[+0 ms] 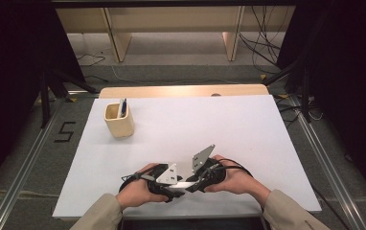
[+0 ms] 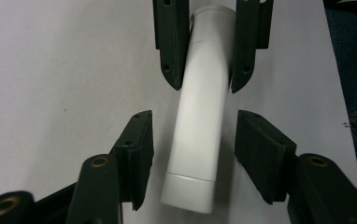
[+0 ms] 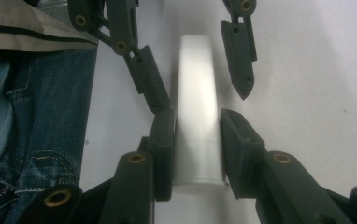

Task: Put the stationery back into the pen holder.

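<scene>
**High view: two tools meeting on a white tube near the front edge of the tabletop**

High view is showing a person at the near edge, both sleeved forearms coming in from below. The left tool (image 1: 175,188) and the right tool (image 1: 194,183) are facing each other, tips almost meeting, just above the white tabletop (image 1: 229,124). A white tube (image 1: 187,184) is lying level between them, close to the front edge.

Right gripper view is showing the right tool (image 3: 196,140) gripping the capped end of the white tube (image 3: 196,107); both pads are pressing on its sides. The left tool (image 3: 200,70) is approaching from the far end, its jaws standing on either side of the tube.

Left gripper view is showing the left tool (image 2: 194,144) with jaws apart. The white tube (image 2: 200,116) is sitting between the pads with a gap on each side, so nothing is being clamped there. The right tool (image 2: 208,60) is clamping the tube farther along.

At the far left of the tabletop, a pale wooden holder (image 1: 119,120) is standing upright with a blue pen (image 1: 122,107) inside, well apart from both hands.
</scene>
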The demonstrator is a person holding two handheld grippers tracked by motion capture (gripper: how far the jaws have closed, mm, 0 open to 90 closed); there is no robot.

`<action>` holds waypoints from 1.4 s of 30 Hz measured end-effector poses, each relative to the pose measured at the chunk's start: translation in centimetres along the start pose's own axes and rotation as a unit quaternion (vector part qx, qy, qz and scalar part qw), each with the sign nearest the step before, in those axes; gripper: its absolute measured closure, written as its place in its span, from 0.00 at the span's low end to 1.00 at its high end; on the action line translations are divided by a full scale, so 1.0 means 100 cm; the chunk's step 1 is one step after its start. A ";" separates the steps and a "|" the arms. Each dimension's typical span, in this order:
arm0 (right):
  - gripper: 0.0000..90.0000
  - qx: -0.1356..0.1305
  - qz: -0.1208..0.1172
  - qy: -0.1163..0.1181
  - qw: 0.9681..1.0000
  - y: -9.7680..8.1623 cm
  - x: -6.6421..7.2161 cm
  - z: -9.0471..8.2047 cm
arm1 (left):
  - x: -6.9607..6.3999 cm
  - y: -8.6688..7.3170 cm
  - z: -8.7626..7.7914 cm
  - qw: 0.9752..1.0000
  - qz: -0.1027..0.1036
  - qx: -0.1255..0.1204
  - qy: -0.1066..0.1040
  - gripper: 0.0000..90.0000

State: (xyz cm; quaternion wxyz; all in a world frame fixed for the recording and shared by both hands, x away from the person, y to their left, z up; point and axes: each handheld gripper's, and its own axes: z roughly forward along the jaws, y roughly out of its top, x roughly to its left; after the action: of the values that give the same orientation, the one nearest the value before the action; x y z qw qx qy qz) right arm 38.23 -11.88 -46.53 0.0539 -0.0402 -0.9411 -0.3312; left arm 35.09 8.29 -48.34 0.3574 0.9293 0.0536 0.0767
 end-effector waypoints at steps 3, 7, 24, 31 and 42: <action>0.75 -0.001 0.001 0.000 1.000 0.000 0.000 0.000 | 0.000 0.000 0.001 1.000 -0.001 0.000 -0.001 0.54; 0.75 0.001 0.002 0.000 1.000 0.001 0.000 0.000 | 0.000 0.001 0.001 1.000 0.001 0.004 -0.001 0.55; 0.75 -0.001 -0.003 -0.001 1.000 0.001 0.000 0.001 | 0.000 0.004 0.003 1.000 0.005 0.011 -0.003 0.62; 0.75 -0.001 -0.003 0.000 1.000 0.001 0.000 0.001 | 0.000 0.004 0.003 1.000 0.003 0.018 -0.002 0.68; 0.75 0.002 -0.008 -0.003 1.000 0.002 0.001 0.000 | 0.000 0.007 0.003 1.000 0.008 0.028 -0.005 0.73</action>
State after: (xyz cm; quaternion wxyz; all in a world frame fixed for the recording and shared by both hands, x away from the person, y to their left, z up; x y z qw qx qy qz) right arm 38.16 -11.74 -46.41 0.0489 -0.0339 -0.9422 -0.3296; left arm 35.20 7.56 -48.09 0.3306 0.9398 0.0465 0.0730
